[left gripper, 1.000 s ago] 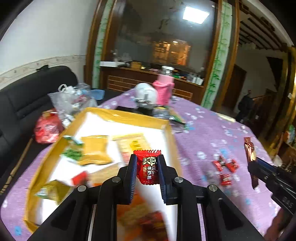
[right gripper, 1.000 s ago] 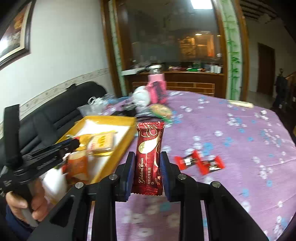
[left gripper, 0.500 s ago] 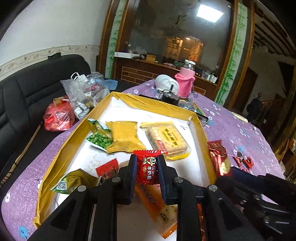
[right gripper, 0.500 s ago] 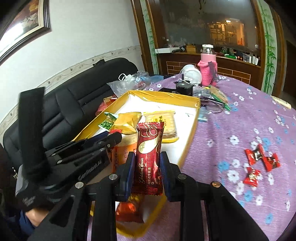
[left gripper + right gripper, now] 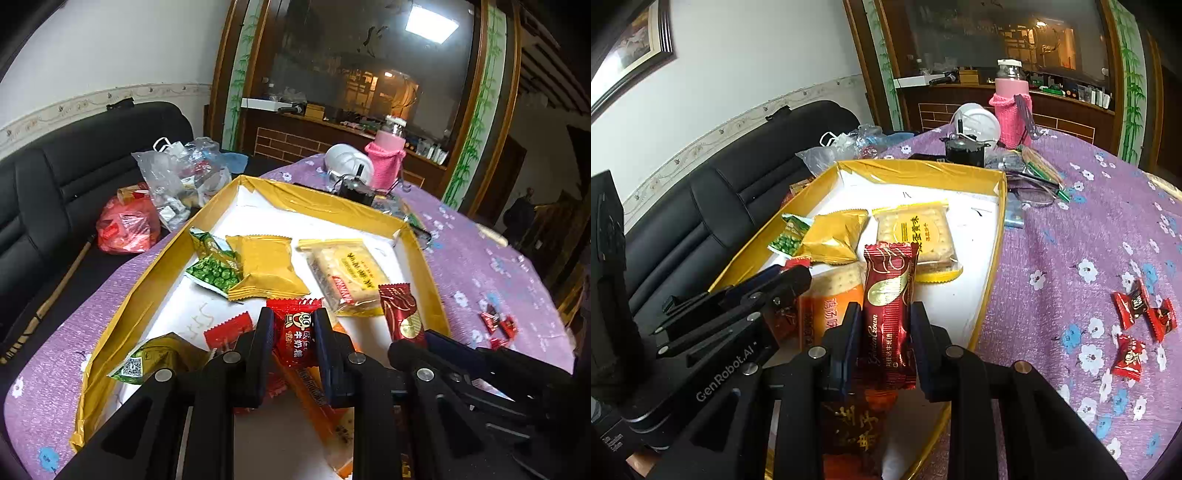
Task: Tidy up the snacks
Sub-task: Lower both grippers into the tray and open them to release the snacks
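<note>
1. The left tool [image 5: 293,334] grips a red candy [image 5: 297,338]; the right tool [image 5: 884,334] grips a dark red bar [image 5: 888,314].
2. A second ago the right tool was out over the purple surface [image 5: 1071,240]; now both hang over the yellow tray [image 5: 155,280], so release looks next.
3. Farther right, three red candies [image 5: 1141,325] wait on the surface.

Black hand-held gripper [image 5: 884,332] with silver screws; its twin [image 5: 790,275] reads "GenRobot.AI".
</note>
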{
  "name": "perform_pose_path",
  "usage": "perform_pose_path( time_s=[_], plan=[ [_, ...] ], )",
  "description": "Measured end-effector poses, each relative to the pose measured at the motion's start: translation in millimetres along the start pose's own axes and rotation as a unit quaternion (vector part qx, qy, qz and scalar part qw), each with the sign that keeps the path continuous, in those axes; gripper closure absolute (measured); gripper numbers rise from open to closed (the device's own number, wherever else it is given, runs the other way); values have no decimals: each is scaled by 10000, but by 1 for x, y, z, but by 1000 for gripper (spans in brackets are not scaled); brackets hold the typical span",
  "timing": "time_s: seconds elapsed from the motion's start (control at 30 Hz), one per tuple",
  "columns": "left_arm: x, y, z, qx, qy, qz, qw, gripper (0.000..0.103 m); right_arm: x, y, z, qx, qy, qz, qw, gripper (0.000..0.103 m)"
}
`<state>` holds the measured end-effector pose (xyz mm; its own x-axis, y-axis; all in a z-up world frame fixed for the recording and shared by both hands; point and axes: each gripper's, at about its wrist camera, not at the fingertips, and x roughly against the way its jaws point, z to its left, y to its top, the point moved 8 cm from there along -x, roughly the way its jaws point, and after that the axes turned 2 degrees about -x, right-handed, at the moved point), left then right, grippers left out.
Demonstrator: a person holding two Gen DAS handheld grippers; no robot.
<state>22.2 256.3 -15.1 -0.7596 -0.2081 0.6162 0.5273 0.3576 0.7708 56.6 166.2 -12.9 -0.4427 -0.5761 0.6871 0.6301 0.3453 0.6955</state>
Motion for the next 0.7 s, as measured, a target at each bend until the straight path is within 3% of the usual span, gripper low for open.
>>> perform_pose_path(
  time_s=[0.27,0.7],
  plan=[
    [-4,-2,1,-97,238,80,9996,80,-7,-7,-2,170,-92,49,9998,77],
    [-4,-2,2,-113,294,70,9995,80,-8,-8,-1,299,-177,7,9994,77]
  ],
)
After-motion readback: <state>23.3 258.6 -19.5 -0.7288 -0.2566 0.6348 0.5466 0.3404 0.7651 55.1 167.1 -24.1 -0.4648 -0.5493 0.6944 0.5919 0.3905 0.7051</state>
